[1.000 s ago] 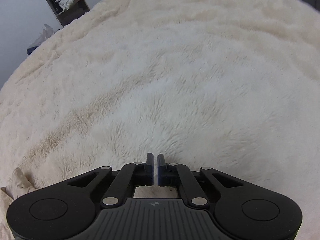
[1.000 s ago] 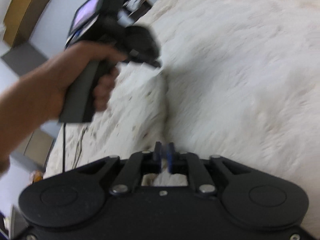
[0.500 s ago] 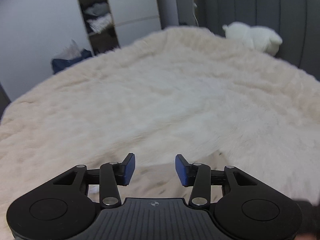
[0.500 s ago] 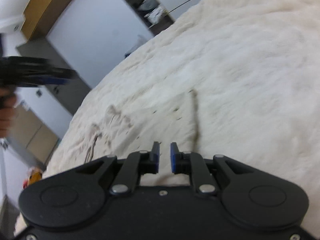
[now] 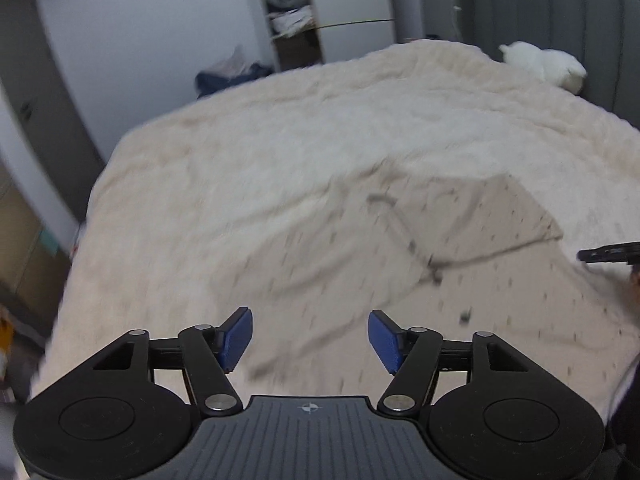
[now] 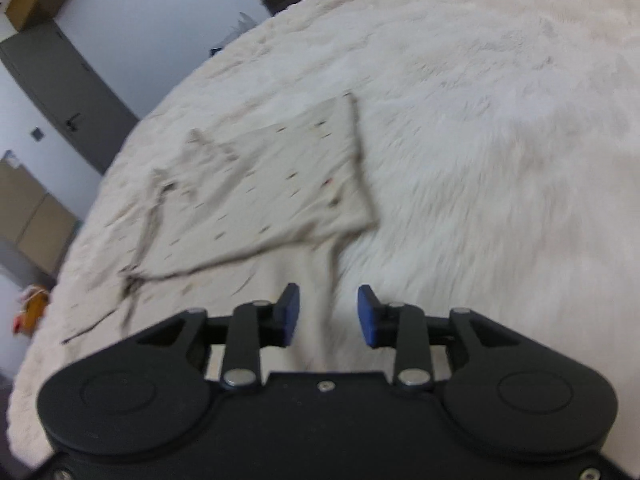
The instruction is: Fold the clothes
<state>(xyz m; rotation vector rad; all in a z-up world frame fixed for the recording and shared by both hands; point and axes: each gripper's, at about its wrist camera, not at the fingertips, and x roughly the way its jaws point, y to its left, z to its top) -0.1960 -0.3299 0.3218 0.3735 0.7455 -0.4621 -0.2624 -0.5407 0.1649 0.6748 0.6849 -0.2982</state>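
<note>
On the fluffy cream blanket (image 5: 280,152) covering the bed lies a beige speckled garment (image 6: 276,184), partly folded: one rectangular panel is turned over onto the rest, its far corner pointing toward 12 o'clock in the right wrist view. Left gripper (image 5: 310,336): blue-padded fingers spread wide apart, nothing between them, raised above the garment, which fills the left wrist view from 6 o'clock out to 3 o'clock. A dark drawstring or seam (image 5: 404,232) runs across the cloth near centre; blur prevents telling which. Right gripper (image 6: 328,314): fingers parted, nothing held, poised over the garment's near edge, where the cloth meets the blanket. The folded panel sits at about 11 o'clock from the right fingertips. In the left wrist view, part of the right gripper shows at 3 o'clock at the frame edge. White plush toy (image 5: 544,64) at 1 o'clock by the grey headboard (image 5: 540,4); open shelf with folded clothes (image 5: 288,12) at 12 o'clock. Both views motion-blurred.
</note>
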